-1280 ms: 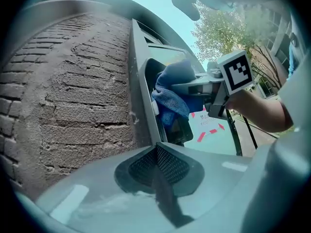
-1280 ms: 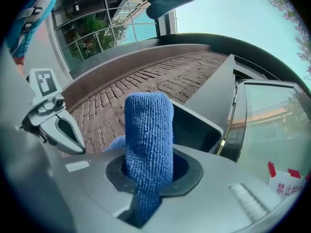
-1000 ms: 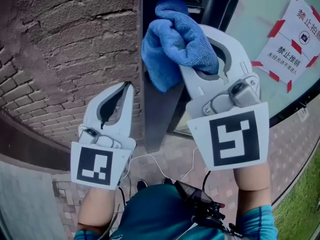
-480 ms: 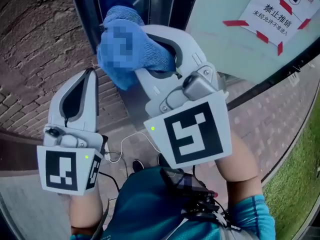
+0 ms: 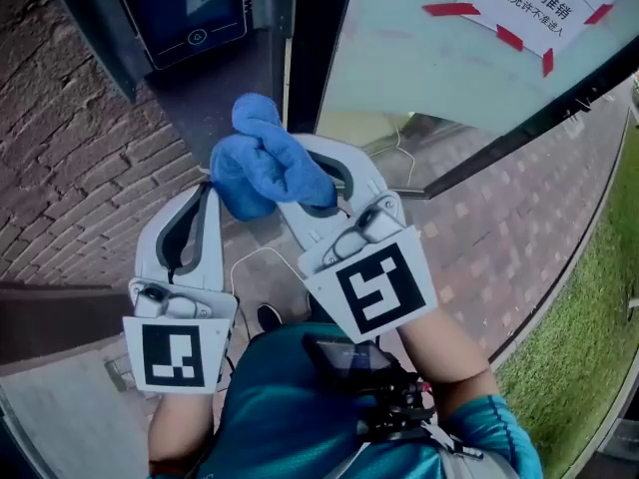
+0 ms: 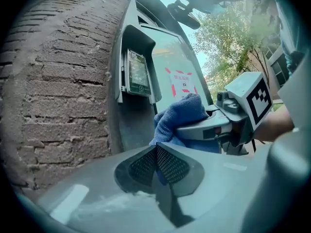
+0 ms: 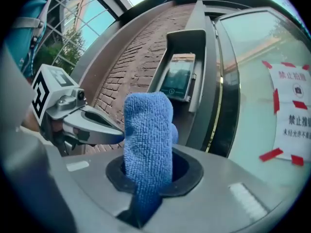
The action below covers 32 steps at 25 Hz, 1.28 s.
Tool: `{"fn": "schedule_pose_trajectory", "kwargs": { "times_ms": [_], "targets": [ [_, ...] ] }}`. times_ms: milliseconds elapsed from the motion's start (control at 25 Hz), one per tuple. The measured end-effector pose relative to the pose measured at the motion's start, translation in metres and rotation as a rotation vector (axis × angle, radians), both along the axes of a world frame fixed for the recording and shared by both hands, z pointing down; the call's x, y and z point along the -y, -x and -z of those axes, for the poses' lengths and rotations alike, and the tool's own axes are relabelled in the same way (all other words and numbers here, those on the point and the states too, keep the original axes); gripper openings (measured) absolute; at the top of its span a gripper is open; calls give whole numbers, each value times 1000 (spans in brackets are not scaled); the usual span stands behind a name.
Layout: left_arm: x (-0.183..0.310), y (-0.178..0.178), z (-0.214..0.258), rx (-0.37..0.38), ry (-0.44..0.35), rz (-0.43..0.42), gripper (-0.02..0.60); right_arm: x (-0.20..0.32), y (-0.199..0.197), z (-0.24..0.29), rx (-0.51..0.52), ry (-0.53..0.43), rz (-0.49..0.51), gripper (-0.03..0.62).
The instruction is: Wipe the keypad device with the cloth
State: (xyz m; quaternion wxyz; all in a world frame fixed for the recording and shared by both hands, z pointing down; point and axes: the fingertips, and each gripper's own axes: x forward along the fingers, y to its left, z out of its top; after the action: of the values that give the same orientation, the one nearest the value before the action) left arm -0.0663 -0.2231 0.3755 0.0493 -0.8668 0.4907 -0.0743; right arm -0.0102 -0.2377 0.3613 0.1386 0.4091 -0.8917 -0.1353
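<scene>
The keypad device [image 5: 190, 13] is a dark screen panel in a grey housing on the brick wall, at the head view's top left. It also shows as the device [image 6: 137, 73] and the device [image 7: 177, 76] in the two gripper views. My right gripper [image 5: 290, 183] is shut on a bunched blue cloth [image 5: 265, 168], held below the device and apart from it. The cloth [image 7: 148, 140] stands up out of the right gripper's [image 7: 148, 178] jaws. My left gripper [image 5: 205, 196] is shut and holds nothing, its tip just left of the cloth [image 6: 180, 118].
A brick wall [image 5: 70, 168] runs to the left. A dark metal post [image 5: 315, 38] separates the device from a glass panel [image 5: 419, 58] bearing a red-taped notice [image 5: 534, 3]. Below lie brick paving [image 5: 509, 238], thin white cables [image 5: 255, 257] and grass [image 5: 589, 307] at right.
Both grippers have dropped lower and away from the wall panel, carrying the cloth with them. The device's screen, hidden before, now shows above the cloth.
</scene>
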Motion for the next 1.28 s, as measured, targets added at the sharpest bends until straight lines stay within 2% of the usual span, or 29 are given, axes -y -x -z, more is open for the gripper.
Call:
{"fn": "schedule_pose_trajectory", "kwargs": {
  "times_ms": [320,480,840,1120,1280],
  "targets": [
    [-25,9,-75,-51,136,12,-11,-15,-23,-66,107,158,-121,51],
    [-37,21,-94,-66,159,5,-11,-27,-26,-81,152,188,-166,51],
    [-59,47,-132,-113,245,-21,-11,-52,-23,-110,109,261,-269,52],
    [-77,50,-133,-73,220,5,-11,-78,-34,-121,131,276,-261,52],
    [-96,27,-127,-56,200,25,-11,-97,-54,-115,190,268,-229,52]
  ]
}}
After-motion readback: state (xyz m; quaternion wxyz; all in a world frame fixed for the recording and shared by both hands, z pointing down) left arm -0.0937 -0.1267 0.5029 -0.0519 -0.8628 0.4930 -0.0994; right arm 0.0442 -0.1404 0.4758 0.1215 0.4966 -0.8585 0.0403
